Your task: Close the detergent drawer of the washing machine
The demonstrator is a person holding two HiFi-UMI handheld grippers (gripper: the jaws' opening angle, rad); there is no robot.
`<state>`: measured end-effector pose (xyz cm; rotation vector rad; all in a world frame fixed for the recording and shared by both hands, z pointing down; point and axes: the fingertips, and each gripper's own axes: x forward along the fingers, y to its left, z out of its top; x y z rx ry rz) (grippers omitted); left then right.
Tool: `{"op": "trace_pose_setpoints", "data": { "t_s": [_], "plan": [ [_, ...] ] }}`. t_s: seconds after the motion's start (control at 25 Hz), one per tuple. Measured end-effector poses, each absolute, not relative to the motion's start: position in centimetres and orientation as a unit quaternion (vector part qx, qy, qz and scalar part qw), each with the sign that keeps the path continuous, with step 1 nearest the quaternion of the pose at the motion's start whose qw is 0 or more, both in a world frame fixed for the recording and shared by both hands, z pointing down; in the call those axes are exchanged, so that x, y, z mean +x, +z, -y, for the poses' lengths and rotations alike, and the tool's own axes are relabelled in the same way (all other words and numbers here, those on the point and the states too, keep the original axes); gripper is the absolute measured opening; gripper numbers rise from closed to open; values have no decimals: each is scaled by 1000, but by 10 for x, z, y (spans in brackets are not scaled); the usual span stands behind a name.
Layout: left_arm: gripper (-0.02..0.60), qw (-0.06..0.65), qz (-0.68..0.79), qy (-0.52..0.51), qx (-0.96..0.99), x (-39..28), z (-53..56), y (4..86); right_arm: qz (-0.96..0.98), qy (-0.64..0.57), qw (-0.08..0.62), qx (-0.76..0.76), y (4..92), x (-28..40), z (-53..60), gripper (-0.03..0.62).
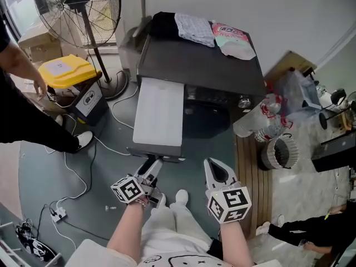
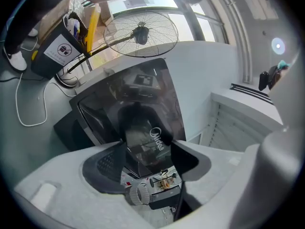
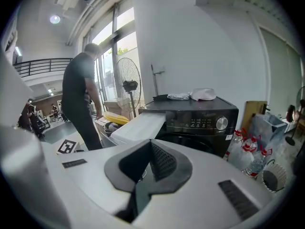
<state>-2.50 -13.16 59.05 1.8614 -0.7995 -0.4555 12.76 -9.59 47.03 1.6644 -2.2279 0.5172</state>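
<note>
- washing machine: dark front-loader against the white wall, seen from above in the head view. a round knob sits at the right end of its control strip.
- detergent drawer: pulled far out of the machine's upper left front. its long pale top face shows, and its dark glossy front panel is at the end farthest from the machine.
- left gripper: points at that panel from the side away from the machine, just in front of it. its own view shows the jaws wide apart, with the panel's glossy face filling the gap between them. cannot tell whether either pad touches the panel.
- right gripper: in front of the machine's door, right of the drawer and apart from both. its own view shows the two dark pads brought together with nothing between them.
- on top of the machine, toward the wall: a dark garment, a patterned cloth, a pink and white pouch.
- left of the machine: a standing fan and a bin with a yellow lid. a person in dark clothes bends by the bin.
- right of the machine: clear plastic bottles on wooden slats.
- floor in front of the machine, left side: white cables.
</note>
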Motion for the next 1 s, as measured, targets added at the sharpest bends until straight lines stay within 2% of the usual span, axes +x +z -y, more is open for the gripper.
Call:
{"op": "trace_pose_setpoints", "data": {
  "t_s": [1.0],
  "plan": [
    [287, 522, 329, -171, 768, -29, 142, 578, 773, 167, 160, 591, 467, 107, 115, -6]
  ]
}}
